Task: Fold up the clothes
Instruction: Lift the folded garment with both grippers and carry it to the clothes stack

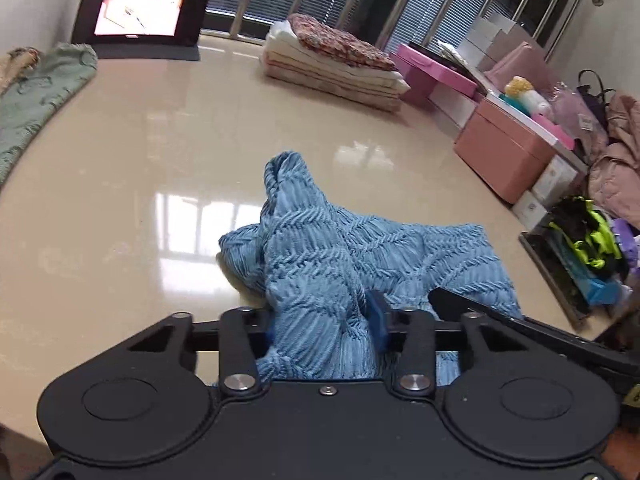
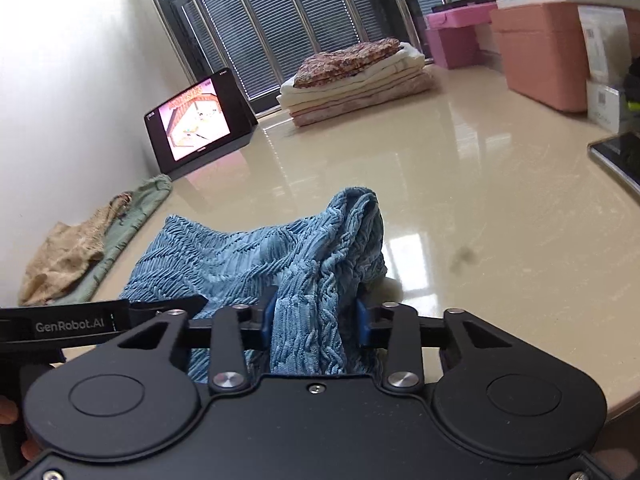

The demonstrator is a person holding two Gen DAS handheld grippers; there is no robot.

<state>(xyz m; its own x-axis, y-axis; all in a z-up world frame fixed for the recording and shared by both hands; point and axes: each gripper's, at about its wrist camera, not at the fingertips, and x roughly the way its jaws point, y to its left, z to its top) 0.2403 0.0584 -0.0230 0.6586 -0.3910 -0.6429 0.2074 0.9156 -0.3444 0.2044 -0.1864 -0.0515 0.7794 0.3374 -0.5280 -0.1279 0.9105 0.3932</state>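
- The blue cloth (image 1: 320,256) lies bunched on the table (image 1: 160,152) just ahead of me, one end humped up; its near part runs under my tools, so I cannot see the edges there.
- My left gripper (image 1: 324,320) is clamped on a thick fold of it; the left pad is nearly buried in fabric.
- My right gripper (image 2: 314,320) is clamped on another bunched fold, both blue pads (image 2: 362,320) pressing in.
- Both tools tilt down toward the table, side by side.
- Farther off: a folded stack (image 2: 352,80), a lit tablet (image 2: 198,126), a green cloth (image 1: 36,92).
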